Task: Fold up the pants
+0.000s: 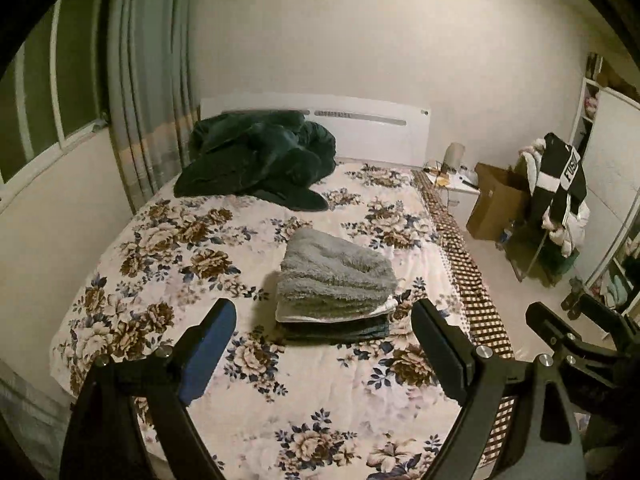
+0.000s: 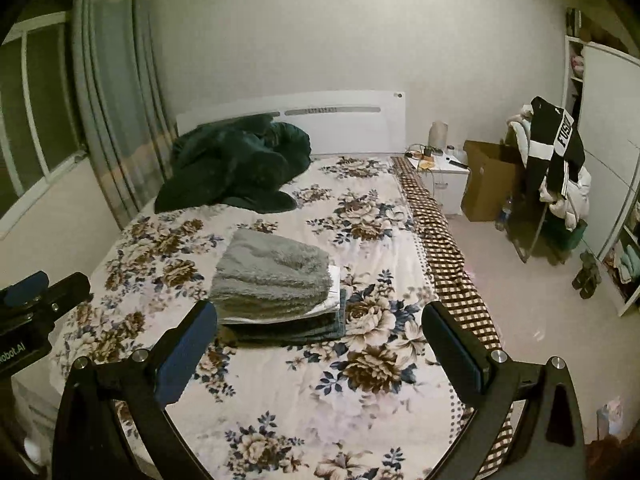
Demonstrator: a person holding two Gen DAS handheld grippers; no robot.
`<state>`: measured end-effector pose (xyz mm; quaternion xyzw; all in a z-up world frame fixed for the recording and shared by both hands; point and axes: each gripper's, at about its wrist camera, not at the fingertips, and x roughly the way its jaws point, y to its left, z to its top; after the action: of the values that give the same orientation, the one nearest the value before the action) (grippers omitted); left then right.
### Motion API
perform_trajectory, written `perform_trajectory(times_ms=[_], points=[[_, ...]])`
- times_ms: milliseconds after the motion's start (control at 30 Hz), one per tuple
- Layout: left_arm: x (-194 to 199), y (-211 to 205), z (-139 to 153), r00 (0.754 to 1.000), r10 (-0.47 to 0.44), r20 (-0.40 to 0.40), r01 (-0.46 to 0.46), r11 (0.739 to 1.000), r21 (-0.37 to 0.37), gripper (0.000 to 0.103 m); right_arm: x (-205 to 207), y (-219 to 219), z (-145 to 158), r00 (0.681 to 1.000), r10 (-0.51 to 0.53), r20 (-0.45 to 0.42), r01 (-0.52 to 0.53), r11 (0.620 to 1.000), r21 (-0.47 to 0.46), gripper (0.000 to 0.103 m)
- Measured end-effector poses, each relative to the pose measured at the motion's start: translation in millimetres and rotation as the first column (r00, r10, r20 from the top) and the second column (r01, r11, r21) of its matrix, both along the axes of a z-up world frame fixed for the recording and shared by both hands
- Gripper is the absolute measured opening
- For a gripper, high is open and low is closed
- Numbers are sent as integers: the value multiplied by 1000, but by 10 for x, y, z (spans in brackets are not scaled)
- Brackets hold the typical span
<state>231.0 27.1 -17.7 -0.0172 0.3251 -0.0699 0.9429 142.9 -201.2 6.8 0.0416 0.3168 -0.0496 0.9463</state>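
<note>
Left wrist view: the left gripper (image 1: pixel 324 320) is held above the near part of the bed (image 1: pixel 120 280), its jaws spread wide with nothing between them. The right gripper (image 1: pixel 576 312) shows at the right edge of this view, over the bed's right side; from here its jaws cannot be judged.

Right wrist view: the right gripper (image 2: pixel 320 320) has its jaws spread wide and empty, and the left gripper (image 2: pixel 44 292) appears at the left edge.

Item under task: a folded stack (image 1: pixel 336 284) lies on the floral bedspread, near the middle of the bed, just beyond both sets of fingertips and touching neither. The top layer is grey, fluffy, long-piled fabric, folded into a compact rectangle with several layers visible at its near edge. Beneath it lies a thin white layer, and under that a dark teal folded piece. Edges are roughly aligned; the white layer protrudes slightly at the right corner. Which layer is the pants cannot be told.

Other items: a dark green crumpled blanket (image 1: pixel 260 156) lies at the far left of the bed against the white headboard (image 1: pixel 360 128). A checked cloth strip (image 1: pixel 460 256) runs along the bed's right edge. To the far right stand a white nightstand (image 2: pixel 444 184), a cardboard box (image 2: pixel 484 184) and a rack draped with clothes (image 2: pixel 556 160).
</note>
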Motion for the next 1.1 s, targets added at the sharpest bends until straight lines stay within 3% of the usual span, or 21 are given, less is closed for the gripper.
perform_trajectory(times_ms=[67,367,1100], points=[[-70,-1,22,1000,-5,3,5,1000,14,101,-170,49,124,1000,-1,15,1,1000,-14,103],[-324,95,132,999,-19,43,18,999,32,101,-673,260,482,999,-20,37,20,1000,-11,103],[-612,144,171,998,-4,56,2,999,39,101,-815,342,653,999,-7,36,8,1000,-6,103]])
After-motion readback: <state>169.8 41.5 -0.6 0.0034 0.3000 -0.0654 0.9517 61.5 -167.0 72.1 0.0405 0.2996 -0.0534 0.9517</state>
